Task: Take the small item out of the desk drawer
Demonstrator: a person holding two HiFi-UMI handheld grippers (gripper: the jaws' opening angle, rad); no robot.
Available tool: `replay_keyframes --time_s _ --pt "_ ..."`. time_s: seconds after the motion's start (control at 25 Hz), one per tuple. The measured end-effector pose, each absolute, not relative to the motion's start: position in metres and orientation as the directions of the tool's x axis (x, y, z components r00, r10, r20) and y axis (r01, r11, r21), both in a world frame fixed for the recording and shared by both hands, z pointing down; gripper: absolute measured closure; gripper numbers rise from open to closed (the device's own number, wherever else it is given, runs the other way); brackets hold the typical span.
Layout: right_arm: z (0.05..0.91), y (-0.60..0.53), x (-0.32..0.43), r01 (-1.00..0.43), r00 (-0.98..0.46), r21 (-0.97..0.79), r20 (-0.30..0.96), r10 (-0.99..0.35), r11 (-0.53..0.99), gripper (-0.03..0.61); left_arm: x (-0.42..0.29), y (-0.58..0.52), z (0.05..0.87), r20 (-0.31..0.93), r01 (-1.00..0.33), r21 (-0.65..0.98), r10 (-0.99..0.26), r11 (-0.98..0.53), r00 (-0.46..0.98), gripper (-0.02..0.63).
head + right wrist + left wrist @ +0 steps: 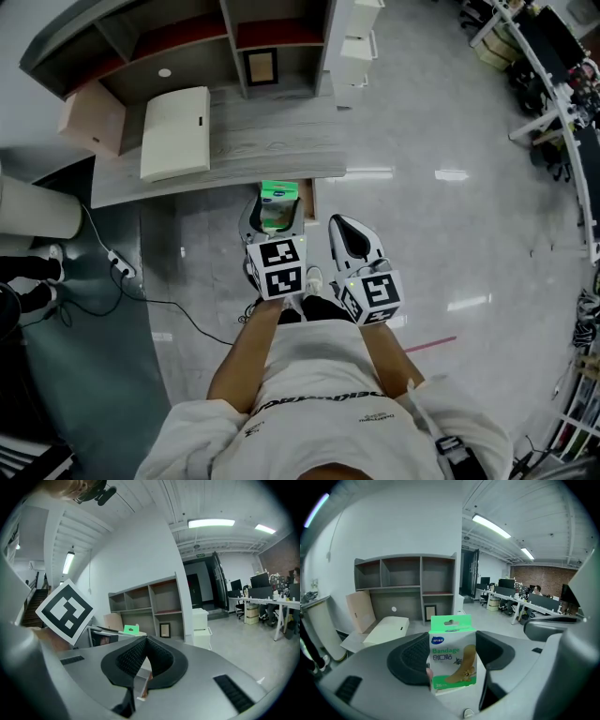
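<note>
A small green and white bandage box (pixel 451 641) stands upright between the pads of my left gripper (pixel 453 658), which is shut on it. In the head view the bandage box (pixel 278 201) is held in my left gripper (pixel 277 214) just in front of the grey desk's (pixel 272 141) near edge. My right gripper (pixel 341 228) hovers beside it over the floor. Its pads (pixel 129 660) are pressed together with nothing between them, so my right gripper (pixel 144 645) is shut. The drawer itself is mostly hidden behind the grippers.
On the desk lie a cream flat case (pixel 175 131), a cardboard box (pixel 92 117) and a small picture frame (pixel 261 66) under the shelves. A white drawer cabinet (pixel 358 42) stands to the right. A power strip with a cable (pixel 122 267) lies on the floor at left.
</note>
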State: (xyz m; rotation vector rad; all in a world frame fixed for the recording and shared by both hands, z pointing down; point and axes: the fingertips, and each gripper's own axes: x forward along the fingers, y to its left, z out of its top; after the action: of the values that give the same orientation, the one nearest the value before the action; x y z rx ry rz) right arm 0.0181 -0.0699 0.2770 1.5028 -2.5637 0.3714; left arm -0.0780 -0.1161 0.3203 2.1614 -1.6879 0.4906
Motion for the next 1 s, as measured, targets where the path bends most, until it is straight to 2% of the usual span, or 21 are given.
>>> replay_keyframes --time_s 0.6,1.0 --pt "0.207 -0.077 0.029 -0.880 -0.474 -0.086 0.173 -0.863 0.466 0.548 -0.084 -0.104 0.231 0.346 -0.968 0.016 -0.907 -0.251 0.241 0.295" --pt "0.190 -0.091 0.030 -0.879 -0.477 -0.066 0.140 -0.868 0.472 0.548 -0.081 -0.105 0.208 0.275 -0.965 0.020 -0.927 -0.261 0.256 0.295"
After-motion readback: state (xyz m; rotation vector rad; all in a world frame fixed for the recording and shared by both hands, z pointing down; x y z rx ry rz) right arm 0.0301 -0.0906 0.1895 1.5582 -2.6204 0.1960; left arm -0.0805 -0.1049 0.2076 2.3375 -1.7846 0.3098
